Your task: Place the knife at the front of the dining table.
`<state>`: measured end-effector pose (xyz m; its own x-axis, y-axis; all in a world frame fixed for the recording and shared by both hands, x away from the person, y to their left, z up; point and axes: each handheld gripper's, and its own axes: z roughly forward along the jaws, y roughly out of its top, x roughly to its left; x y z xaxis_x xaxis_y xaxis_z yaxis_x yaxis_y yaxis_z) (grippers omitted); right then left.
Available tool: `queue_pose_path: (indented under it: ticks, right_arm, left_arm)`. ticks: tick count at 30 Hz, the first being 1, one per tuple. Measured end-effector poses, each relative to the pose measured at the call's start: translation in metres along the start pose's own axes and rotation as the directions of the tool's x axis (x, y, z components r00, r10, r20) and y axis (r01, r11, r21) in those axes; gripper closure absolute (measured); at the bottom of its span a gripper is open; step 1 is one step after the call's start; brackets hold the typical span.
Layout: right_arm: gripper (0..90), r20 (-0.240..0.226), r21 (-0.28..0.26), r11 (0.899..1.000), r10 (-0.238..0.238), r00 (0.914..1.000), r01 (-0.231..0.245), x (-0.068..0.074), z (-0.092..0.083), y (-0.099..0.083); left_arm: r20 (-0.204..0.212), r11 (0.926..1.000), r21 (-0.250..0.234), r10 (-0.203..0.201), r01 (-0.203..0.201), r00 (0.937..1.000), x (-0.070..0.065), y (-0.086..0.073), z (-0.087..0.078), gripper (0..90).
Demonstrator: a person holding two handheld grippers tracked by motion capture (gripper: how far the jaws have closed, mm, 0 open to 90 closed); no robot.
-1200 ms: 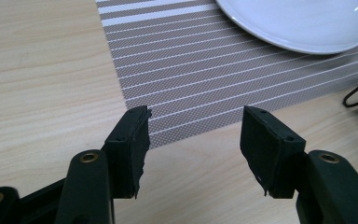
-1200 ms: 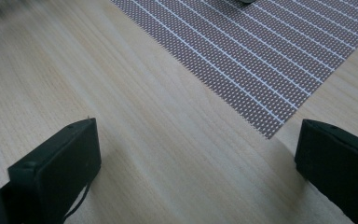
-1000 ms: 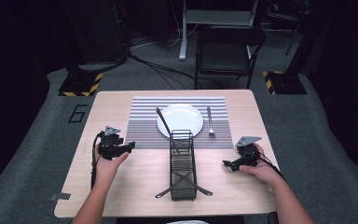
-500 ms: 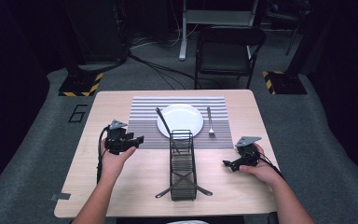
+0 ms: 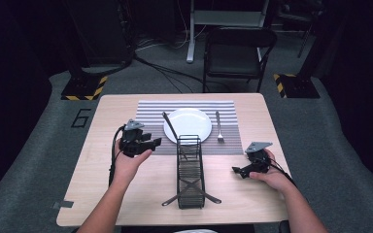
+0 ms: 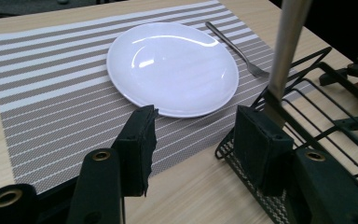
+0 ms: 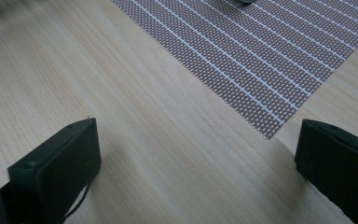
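Note:
A white plate [image 5: 189, 124] [image 6: 172, 65] lies on a striped placemat [image 5: 145, 112] [image 6: 42, 98], with a fork [image 5: 218, 127] [image 6: 235, 46] to its right. In front of the plate stands a black wire rack [image 5: 190, 170] [image 6: 230, 154]. A metal utensil [image 5: 170, 127] [image 6: 286, 42] leans out of its far end. My left gripper [image 5: 155, 142] [image 6: 196, 126] is open and empty, held above the placemat's near left corner and pointing at the plate and the rack's end. My right gripper [image 5: 235, 170] [image 7: 196, 140] is open and empty, low over bare wood right of the rack.
The wooden table [image 5: 116, 194] [image 7: 135, 112] has free wood on both sides of the rack. A corner of the placemat [image 7: 279, 60] lies ahead of the right jaws. A dark chair [image 5: 238, 48] stands beyond the far edge, on a floor with cables.
My left gripper has moved forward and to the right, toward the plate and the rack's far end. The right gripper has stayed where it was.

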<state>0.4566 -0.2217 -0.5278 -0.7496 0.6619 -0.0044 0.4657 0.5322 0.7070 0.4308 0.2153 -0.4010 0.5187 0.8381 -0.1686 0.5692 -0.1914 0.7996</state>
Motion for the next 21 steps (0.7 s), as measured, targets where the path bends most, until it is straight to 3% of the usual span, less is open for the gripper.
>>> queue_pose_path:
  ticks: [5, 21]
  right_arm:
    - [0.0, 0.0, 0.0, 1.0, 0.0, 1.0, 0.0, 0.0, 0.0, 0.0]
    - [0.0, 0.0, 0.0, 1.0, 0.0, 1.0, 0.0, 0.0, 0.0, 0.0]
  left_arm:
    - [0.018, 0.9995, -0.002, 0.033, -0.033, 0.9993, -0.008, 0.007, 0.002, 48.8]
    - [0.074, 0.9976, -0.008, 0.07, -0.07, 0.9948, -0.029, 0.022, 0.015, 49.6]
